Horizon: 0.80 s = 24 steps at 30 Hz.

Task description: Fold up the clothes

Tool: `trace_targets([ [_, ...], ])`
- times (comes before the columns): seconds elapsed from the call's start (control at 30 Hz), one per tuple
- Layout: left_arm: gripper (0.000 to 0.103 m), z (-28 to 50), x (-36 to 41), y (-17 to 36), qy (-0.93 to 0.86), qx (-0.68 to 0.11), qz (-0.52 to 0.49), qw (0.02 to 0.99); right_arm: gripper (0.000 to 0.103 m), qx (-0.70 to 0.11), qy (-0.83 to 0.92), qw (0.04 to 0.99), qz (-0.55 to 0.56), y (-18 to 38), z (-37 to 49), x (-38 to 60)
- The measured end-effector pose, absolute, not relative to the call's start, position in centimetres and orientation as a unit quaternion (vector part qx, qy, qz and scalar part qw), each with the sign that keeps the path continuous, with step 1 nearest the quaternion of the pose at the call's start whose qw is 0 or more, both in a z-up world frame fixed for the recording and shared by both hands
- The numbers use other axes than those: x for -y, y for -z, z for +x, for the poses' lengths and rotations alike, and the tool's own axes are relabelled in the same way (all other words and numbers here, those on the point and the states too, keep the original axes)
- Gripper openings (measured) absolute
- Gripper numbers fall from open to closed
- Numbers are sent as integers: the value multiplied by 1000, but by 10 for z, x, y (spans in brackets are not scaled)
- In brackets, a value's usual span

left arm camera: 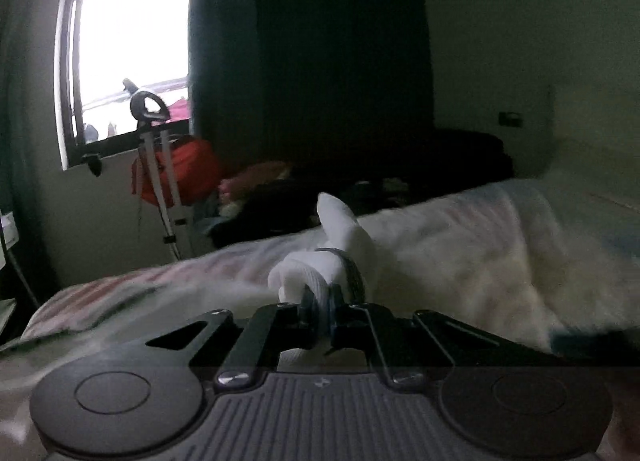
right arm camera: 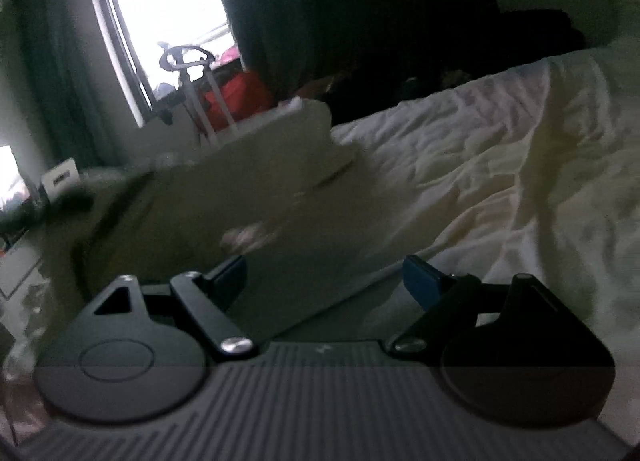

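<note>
Left wrist view shows our left gripper (left arm camera: 320, 301) clenched on the white ribbed cotton sock (left arm camera: 320, 261) at 12 o'clock above the rumpled white bed (left arm camera: 480, 229), while our right gripper (right arm camera: 326, 273) gapes released, so we should pull the sock taut before folding.

The bed (right arm camera: 500, 149) is covered by a white, heavily wrinkled sheet (left arm camera: 460, 245). In the left wrist view, a pink-striped section of bedding (left arm camera: 100, 297) lies at the near left edge. A white garment (left arm camera: 340, 237) rests on the sheet, bunched upward at its centre. At the far edge of the bed, a dark pile of clothing (left arm camera: 280, 201) lies on the surface; individual items cannot be distinguished.
</note>
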<state>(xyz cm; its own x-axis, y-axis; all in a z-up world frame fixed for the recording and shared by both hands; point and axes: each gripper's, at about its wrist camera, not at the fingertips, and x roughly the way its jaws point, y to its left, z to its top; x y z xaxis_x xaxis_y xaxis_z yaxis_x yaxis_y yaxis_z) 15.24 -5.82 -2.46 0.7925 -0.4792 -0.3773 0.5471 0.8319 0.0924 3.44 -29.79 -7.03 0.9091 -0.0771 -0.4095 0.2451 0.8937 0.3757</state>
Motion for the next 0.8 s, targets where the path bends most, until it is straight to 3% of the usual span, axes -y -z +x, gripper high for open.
trace_targets([
  [0.13, 6, 93, 47, 56, 277, -199, 88, 936, 87, -191, 80, 952, 226, 63, 11, 296],
  [0.33, 13, 83, 43, 75, 281, -235, 63, 928, 87, -209, 52, 953, 213, 63, -3, 278],
  [0.37, 20, 79, 42, 72, 282, -238, 58, 928, 87, -210, 51, 955, 205, 64, -3, 274],
  [0.47, 58, 65, 32, 64, 266, -230, 43, 935, 87, -214, 51, 958, 182, 67, -4, 263],
  [0.5, 66, 60, 29, 61, 259, -227, 38, 938, 87, -215, 51, 958, 182, 68, -4, 262],
  [0.67, 81, 48, 10, 45, 235, -230, -4, 944, 86, -224, 40, 956, 183, 68, 7, 259],
  [0.8, 81, 51, -1, 37, 220, -227, -18, 948, 86, -229, 23, 958, 168, 56, 45, 255],
])
